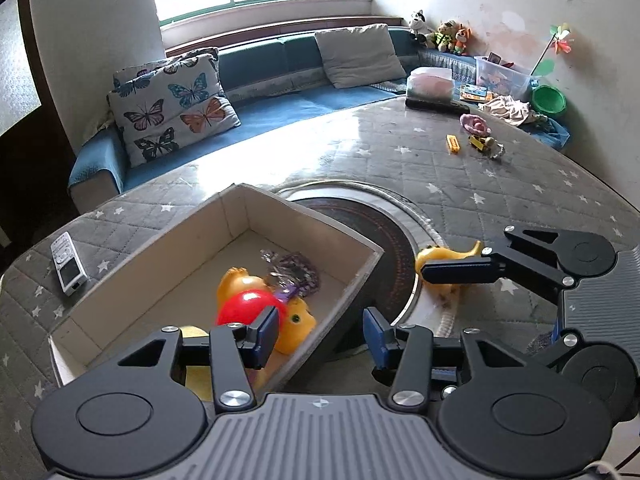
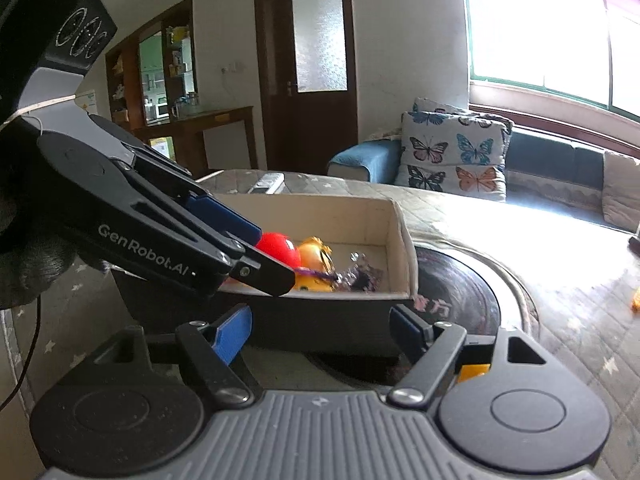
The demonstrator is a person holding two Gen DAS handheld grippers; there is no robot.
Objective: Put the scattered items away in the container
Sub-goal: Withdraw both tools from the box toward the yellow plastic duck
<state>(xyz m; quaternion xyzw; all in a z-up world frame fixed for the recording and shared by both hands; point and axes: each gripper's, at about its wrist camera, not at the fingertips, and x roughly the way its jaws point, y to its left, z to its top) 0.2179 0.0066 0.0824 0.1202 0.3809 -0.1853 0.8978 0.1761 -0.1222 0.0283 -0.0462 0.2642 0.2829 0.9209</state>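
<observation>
Several toys sit in the box, one yellow toy lies outside.
Both my grippers, left gripper (image 1: 320,330) and right gripper (image 2: 320,330), have their fingers apart and empty. The box (image 1: 344,280) holds a red ball (image 1: 248,306); the yellow toy (image 1: 444,258) lies on the desk (image 1: 400,152) beside my right fingers, which could knock it away.

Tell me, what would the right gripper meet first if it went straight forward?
Most likely the dark outer wall of the box, which fills the gap ahead of the open right gripper. Depth is unclear, but nothing else shows between them.
</observation>
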